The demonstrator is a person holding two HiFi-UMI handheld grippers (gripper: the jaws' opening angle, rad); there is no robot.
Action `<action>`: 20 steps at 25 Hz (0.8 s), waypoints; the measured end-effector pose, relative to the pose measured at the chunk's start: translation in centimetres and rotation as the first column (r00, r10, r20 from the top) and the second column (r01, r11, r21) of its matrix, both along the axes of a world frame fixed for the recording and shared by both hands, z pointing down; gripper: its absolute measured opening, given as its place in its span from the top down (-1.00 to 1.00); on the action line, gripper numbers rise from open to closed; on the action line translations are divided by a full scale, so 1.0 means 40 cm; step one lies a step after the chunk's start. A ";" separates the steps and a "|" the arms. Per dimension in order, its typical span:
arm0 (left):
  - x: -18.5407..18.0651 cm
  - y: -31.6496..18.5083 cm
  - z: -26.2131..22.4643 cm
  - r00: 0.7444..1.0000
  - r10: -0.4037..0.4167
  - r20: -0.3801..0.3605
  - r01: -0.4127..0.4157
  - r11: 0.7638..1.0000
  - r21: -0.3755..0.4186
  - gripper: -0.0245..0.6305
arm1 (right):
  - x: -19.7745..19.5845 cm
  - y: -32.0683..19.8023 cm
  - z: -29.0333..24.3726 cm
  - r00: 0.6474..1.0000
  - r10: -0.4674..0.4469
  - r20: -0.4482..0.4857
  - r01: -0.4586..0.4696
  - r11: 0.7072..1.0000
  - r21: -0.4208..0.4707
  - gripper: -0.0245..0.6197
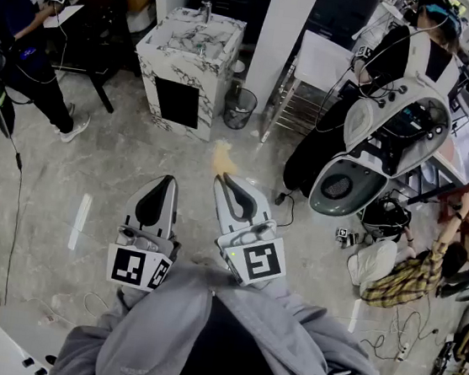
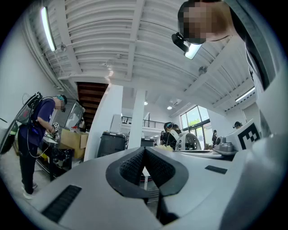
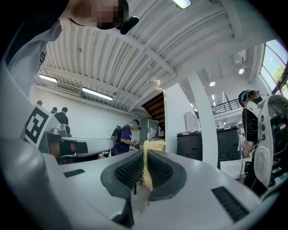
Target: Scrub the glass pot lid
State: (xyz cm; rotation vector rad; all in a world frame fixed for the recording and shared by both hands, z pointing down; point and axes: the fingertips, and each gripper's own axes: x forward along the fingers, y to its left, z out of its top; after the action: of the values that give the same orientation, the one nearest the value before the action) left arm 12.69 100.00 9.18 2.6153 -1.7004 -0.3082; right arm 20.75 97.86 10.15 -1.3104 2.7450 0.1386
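The right gripper [image 1: 223, 181] is clamped on a yellow scrub pad [image 1: 223, 159], the left gripper [image 1: 167, 183] pinched together and empty, both over open floor [image 1: 118, 168] with no glass pot lid in sight, so the scrubbing looks yet to start.

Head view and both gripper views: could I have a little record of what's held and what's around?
left gripper: jaws shut, nothing between them
right gripper: jaws shut on a yellow scrubber
pose: both grippers held out side by side, near level
marble sink unit: ahead across the floor, not reached
glass pot lid: cannot be made out in any view
others: a person at a table, far left
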 end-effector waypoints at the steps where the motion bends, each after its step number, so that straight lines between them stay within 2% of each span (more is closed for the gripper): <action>1: -0.005 -0.008 0.002 1.000 0.004 0.000 -0.004 1.000 -0.002 0.89 | -0.004 -0.005 0.000 1.000 0.005 0.003 -0.005 1.000 0.002 0.79; 7: -0.003 -0.050 0.014 1.000 0.017 -0.002 -0.017 1.000 -0.015 0.89 | 0.002 -0.037 0.003 1.000 0.014 -0.014 -0.014 1.000 0.005 0.79; 12: 0.058 -0.107 0.032 1.000 0.023 0.016 -0.023 1.000 -0.019 0.89 | 0.064 -0.097 0.007 1.000 0.020 -0.003 -0.020 1.000 0.002 0.79; 16: 0.074 -0.153 0.032 0.999 -0.017 0.046 0.018 1.000 -0.017 0.89 | 0.105 -0.149 0.009 0.999 0.023 0.031 -0.023 1.000 -0.006 0.79; 20: 0.057 -0.203 0.037 0.989 -0.106 0.107 0.107 0.994 -0.001 0.89 | 0.118 -0.196 0.033 1.000 0.017 0.005 -0.017 1.000 -0.007 0.79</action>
State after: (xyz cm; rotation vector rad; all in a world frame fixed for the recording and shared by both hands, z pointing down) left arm 14.98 91.90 10.66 2.5848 -1.8742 -0.1656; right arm 25.46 90.02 11.48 -1.3345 2.7329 0.1264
